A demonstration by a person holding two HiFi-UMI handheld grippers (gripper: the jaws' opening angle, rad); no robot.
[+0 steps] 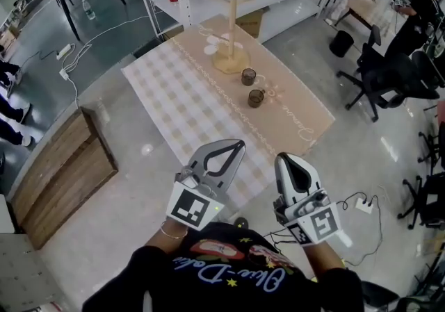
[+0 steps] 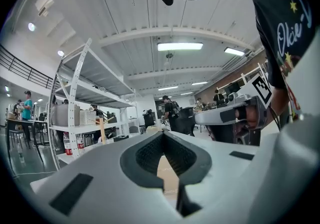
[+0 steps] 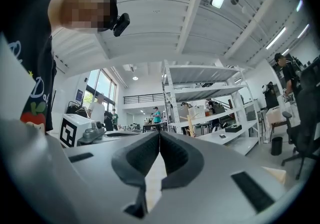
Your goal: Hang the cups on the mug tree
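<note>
A cloth-covered table [image 1: 181, 105] fills the upper middle of the frame. Near its top edge stands the mug tree [image 1: 231, 53]. At bottom centre, the left gripper [image 1: 238, 144] and right gripper [image 1: 284, 158] have their jaws pressed together, empty. Just below the tree sit the upper cup [image 1: 248, 76] and lower cup [image 1: 256, 98].

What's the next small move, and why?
Probably reach the right gripper forward toward the nearer dark cup, opening it on the way. Both it and the left gripper are shut and empty, held near the body, short of the table. That cup and a second dark cup stand beside the mug tree.
</note>
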